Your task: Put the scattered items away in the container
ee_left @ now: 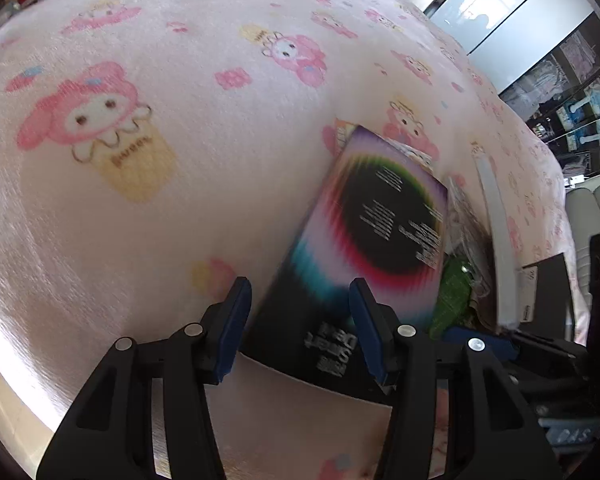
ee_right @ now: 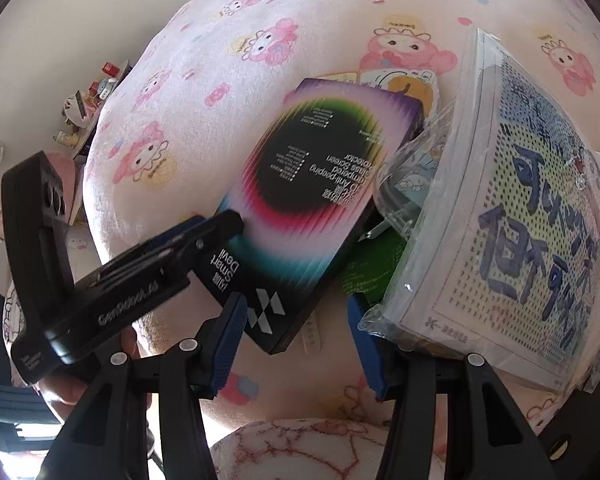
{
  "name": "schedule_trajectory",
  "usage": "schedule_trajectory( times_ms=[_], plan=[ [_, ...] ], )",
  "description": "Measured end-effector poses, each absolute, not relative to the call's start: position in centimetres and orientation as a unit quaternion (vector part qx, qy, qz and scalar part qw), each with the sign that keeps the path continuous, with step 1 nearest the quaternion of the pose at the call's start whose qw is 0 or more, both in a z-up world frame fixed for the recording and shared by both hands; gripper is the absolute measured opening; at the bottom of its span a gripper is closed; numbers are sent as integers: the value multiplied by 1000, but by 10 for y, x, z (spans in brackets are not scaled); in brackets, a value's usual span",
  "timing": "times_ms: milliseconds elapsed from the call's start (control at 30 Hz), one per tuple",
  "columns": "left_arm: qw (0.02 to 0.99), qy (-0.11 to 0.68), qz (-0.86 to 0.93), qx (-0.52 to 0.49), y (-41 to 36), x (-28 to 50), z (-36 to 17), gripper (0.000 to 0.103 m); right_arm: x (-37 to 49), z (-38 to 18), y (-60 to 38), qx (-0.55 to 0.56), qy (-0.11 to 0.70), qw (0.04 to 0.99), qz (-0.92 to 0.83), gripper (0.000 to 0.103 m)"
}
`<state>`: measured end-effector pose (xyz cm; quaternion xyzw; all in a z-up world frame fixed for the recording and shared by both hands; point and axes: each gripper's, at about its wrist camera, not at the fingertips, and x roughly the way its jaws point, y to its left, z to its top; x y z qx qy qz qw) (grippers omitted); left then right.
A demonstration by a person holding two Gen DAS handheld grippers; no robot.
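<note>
Right wrist view: black box (ee_right: 300,200) tilts just beyond open right claw (ee_right: 296,344)

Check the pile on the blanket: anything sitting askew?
Yes. The flat black box with rainbow rings lies tilted, propped on items beneath it, and the bagged white panel with blue characters leans against the heap.

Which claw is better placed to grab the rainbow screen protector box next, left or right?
Left, probably. The left claw stands open with the screen protector box already between its pads. The right claw is also open, but only the box's corner is near it, beside the bagged booklet.
</note>
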<state>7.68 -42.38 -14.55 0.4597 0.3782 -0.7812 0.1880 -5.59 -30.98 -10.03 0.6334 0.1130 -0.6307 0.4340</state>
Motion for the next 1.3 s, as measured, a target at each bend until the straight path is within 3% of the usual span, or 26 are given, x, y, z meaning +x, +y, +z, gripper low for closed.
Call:
schedule_trajectory(
  times_ms=[67, 100, 300, 433, 633, 867, 1300],
  plan=[
    [151, 382, -784, 466, -412, 75, -142, 52, -62, -99, -311, 639, 112, 428, -630, 49],
    [143, 380, -788, 463, -410, 75, -140, 46, -64, -100, -311, 640, 111, 428, -628, 49],
    [133, 419, -775, 455, -429, 59, -164, 53, -70, -111, -327, 644, 117, 434, -619, 50],
    [133, 398, -779, 466, -420, 55, -152, 53, -69, -111, -331, 634, 119, 437, -627, 48],
    [112, 396, -800, 436, -408, 83, -106, 53, -57, -87, -305, 603, 83, 448, -654, 45],
    [70, 417, -821, 384, -385, 115, -39, 53, -45, -17, -261, 540, 46, 480, -690, 45],
    [-23, 336, -865, 372, -255, 62, 42, 53, -47, 55, -114, 466, -21, 454, -759, 45]
  ],
)
